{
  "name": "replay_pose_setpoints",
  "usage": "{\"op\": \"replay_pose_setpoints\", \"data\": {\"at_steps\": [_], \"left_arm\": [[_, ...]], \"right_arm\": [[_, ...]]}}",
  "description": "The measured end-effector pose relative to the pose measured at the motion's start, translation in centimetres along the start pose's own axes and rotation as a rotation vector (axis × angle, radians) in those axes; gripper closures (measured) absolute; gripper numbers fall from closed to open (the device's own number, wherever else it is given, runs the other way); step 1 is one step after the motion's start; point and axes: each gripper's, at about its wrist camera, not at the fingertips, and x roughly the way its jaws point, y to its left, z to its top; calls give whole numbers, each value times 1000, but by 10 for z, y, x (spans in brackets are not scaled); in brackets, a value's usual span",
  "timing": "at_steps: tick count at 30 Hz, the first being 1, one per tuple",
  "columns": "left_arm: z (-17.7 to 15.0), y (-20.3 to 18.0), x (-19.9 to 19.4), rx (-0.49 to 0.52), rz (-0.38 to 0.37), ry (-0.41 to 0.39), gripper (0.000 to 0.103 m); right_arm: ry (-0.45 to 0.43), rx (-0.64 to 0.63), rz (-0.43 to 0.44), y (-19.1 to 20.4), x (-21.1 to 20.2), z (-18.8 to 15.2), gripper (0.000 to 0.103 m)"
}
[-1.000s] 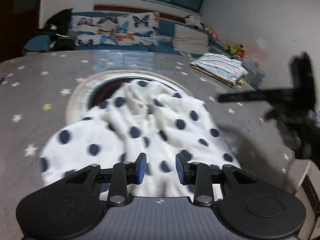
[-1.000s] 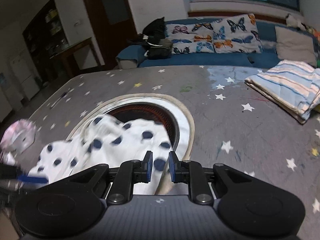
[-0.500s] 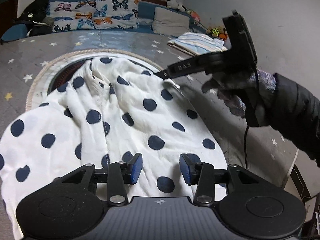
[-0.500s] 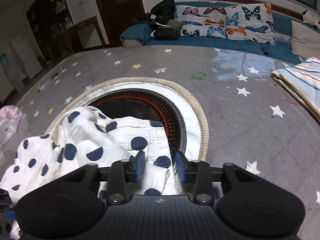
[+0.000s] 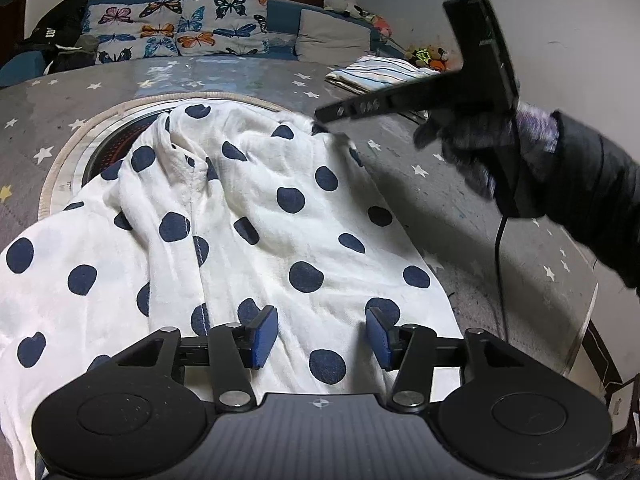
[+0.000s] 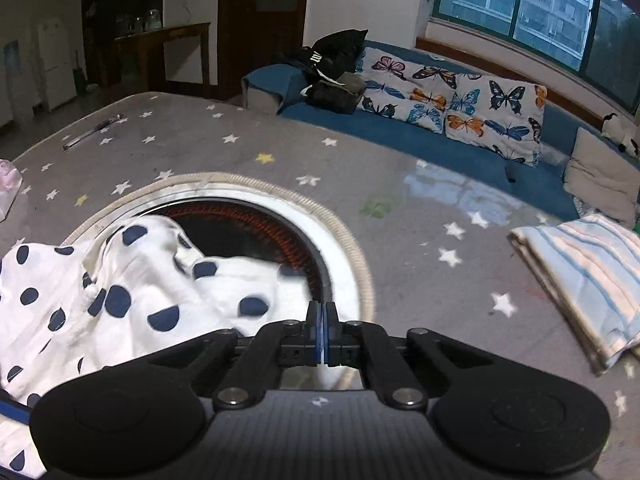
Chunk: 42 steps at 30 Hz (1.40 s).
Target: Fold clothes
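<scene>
A white garment with dark blue dots (image 5: 256, 216) lies crumpled on the grey star-print table, partly over a round heater opening (image 5: 116, 140). My left gripper (image 5: 322, 336) is open just above the garment's near edge, its blue pads apart. My right gripper (image 6: 322, 334) has its pads pressed together at the garment's (image 6: 132, 296) far right edge. In the left wrist view its fingertips (image 5: 320, 114) meet the cloth at a lifted corner, so it is shut on the garment.
A folded striped cloth (image 6: 588, 276) lies on the table's right side. The round heater opening with its white rim (image 6: 348, 264) sits mid-table. A sofa with butterfly cushions (image 6: 452, 96) runs behind. A pen (image 6: 94, 132) lies at the far left.
My right gripper has closed on the garment's far edge; its pads were apart half a second ago. My left gripper has opened wider over the near edge.
</scene>
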Motion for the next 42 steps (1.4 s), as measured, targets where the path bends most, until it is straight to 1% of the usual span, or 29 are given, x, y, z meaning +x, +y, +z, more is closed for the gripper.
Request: {"op": "replay_pose_setpoints", "data": {"at_steps": [4, 6, 10, 12, 14, 16, 18, 19, 20, 21, 24, 28, 32, 35, 39, 41, 42], "left_arm": [[0, 0, 1, 0, -3, -3, 50], [0, 0, 1, 3, -4, -2, 50], [0, -1, 2, 5, -3, -4, 48], [0, -1, 2, 4, -4, -4, 48], [0, -1, 2, 2, -5, -4, 47], [0, -1, 2, 1, -8, -4, 47], [0, -1, 1, 4, -10, -5, 46], [0, -1, 1, 6, -12, -6, 45], [-1, -2, 2, 8, -13, -7, 44], [-1, -2, 2, 11, -14, -7, 43], [-1, -3, 2, 18, -14, -9, 43], [-2, -2, 3, 19, -15, -11, 43], [-3, -2, 3, 25, -14, -13, 43], [-3, -2, 2, 27, -15, -14, 42], [-3, -2, 3, 31, -17, -14, 41], [-2, -2, 3, 34, -17, -12, 41], [-1, -1, 3, 33, -17, -11, 41]], "right_arm": [[-15, -1, -29, -11, -7, 7, 102], [-4, 43, 13, -17, -5, 8, 99], [30, 108, 84, -21, 11, 3, 74], [51, 137, 121, -21, 21, 0, 73], [61, 149, 141, -19, 28, -4, 62], [71, 160, 161, -17, 35, -7, 61], [80, 150, 162, -13, 37, -9, 62], [82, 142, 160, -11, 37, -10, 66], [81, 134, 155, -9, 37, -10, 83], [83, 126, 146, -8, 36, -9, 86], [68, 62, 101, -1, 30, -6, 86], [-19, -77, -27, 10, 11, 2, 87], [-82, -125, -134, 2, -5, 16, 86], [-108, -144, -214, -10, -13, 26, 86], [-111, -139, -346, -30, -14, 33, 86], [-113, -122, -385, -39, -13, 35, 85], [-116, -95, -389, -47, -12, 34, 84]]}}
